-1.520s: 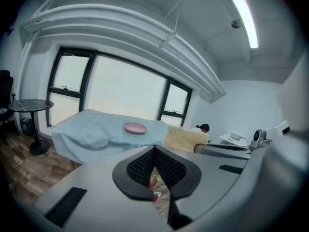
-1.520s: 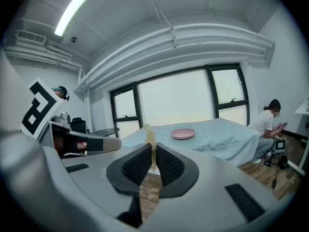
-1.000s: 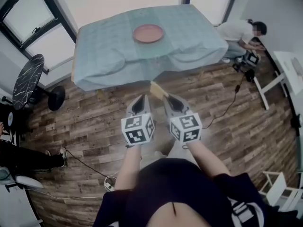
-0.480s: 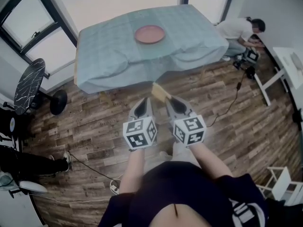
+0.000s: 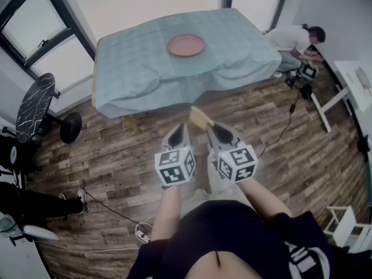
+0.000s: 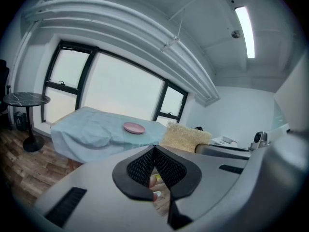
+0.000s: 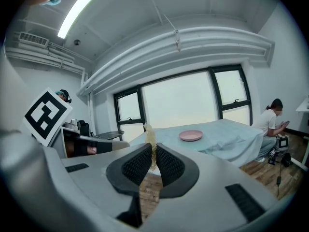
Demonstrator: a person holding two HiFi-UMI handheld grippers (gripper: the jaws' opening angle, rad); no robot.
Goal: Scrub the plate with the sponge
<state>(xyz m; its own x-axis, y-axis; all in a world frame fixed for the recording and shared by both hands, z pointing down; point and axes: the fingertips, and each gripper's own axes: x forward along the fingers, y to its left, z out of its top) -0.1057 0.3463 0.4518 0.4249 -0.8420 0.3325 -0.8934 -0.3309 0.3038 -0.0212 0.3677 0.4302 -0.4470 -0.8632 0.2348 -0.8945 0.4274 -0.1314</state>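
Note:
A pink plate (image 5: 186,45) sits on the table with the pale teal cloth (image 5: 133,68), far ahead of both grippers. My right gripper (image 5: 212,127) is shut on a yellow sponge (image 5: 200,117), which sticks out past its tips over the wooden floor. The right gripper view has the sponge (image 7: 151,141) edge-on between the pads, with the plate (image 7: 190,136) beyond. My left gripper (image 5: 177,133) is beside it, shut and holding nothing. The left gripper view also shows the sponge (image 6: 186,137) to the right and the plate (image 6: 134,128) on the table.
A person (image 5: 293,39) crouches by camera gear (image 5: 305,74) on the floor right of the table. A round black side table (image 5: 35,100) stands at the left, a white table (image 5: 357,80) at the right edge. Cables (image 5: 110,205) lie on the floor.
Both grippers sit slightly lower and further right in the head view, and the table looks a little nearer. The sponge stays clamped in the right gripper.

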